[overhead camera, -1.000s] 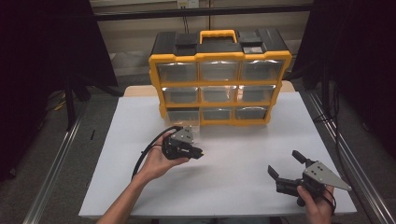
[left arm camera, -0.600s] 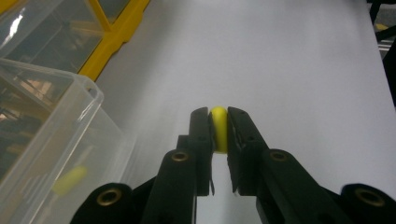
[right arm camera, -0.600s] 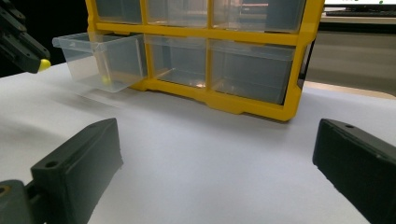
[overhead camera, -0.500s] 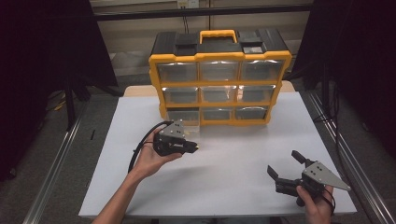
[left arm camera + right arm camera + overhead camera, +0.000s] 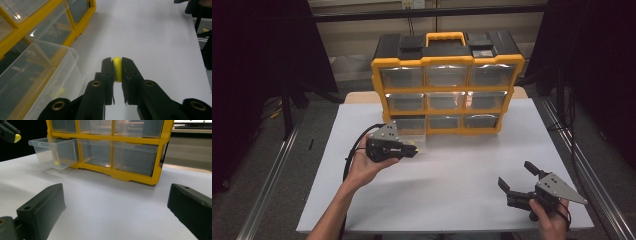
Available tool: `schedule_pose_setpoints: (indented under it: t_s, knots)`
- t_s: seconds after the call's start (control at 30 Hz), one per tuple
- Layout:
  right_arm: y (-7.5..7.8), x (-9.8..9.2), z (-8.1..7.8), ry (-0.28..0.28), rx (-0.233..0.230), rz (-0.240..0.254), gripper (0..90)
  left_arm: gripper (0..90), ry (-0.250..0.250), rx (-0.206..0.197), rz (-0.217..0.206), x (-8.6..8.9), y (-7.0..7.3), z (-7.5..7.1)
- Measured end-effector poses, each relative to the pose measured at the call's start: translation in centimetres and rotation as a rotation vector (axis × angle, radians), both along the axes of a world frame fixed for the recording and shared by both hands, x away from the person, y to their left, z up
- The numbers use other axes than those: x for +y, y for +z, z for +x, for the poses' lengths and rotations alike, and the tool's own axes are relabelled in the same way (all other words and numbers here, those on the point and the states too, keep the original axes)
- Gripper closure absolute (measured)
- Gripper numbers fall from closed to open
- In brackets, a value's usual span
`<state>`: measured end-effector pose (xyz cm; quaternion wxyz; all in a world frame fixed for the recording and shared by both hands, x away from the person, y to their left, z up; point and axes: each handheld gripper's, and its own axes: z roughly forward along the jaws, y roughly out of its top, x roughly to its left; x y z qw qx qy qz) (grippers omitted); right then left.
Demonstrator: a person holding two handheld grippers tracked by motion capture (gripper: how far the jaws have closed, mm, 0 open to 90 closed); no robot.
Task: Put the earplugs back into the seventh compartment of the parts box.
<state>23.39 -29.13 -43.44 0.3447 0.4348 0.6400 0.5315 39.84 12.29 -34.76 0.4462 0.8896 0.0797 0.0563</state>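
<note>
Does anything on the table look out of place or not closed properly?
Yes. The bottom-left drawer of the yellow cabinet is pulled out, while the other drawers sit flush. A small yellow piece lies inside it. The left tool holds a yellow ball beside it.

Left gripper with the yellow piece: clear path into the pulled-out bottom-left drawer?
Probably yes. The left gripper, shut on the yellow piece, is beside the open clear drawer; nothing lies between them.
</note>
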Motion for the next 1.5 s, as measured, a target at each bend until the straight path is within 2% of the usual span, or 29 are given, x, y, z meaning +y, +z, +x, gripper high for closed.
schedule_pose_setpoints:
  t_s: [0.33,0.5,0.9,1.5]
  knots:
    - [0.0,0.0,0.1,-0.001,0.0,-0.003,1.0,81.0,0.0,-0.009,-0.01,0.6,1.4,0.1]
    - [0.0,-0.1,0.1,-0.003,-0.001,-0.002,1.0,81.0,0.019,-0.013,0.011,0.9,1.7,0.2]
    - [0.0,0.0,0.1,-0.005,-0.001,-0.005,1.0,81.0,0.065,-0.013,0.041,1.1,2.6,1.6]
    - [0.0,-0.1,0.1,-0.004,-0.001,-0.005,1.0,81.0,0.092,-0.015,0.085,0.8,4.2,3.8]
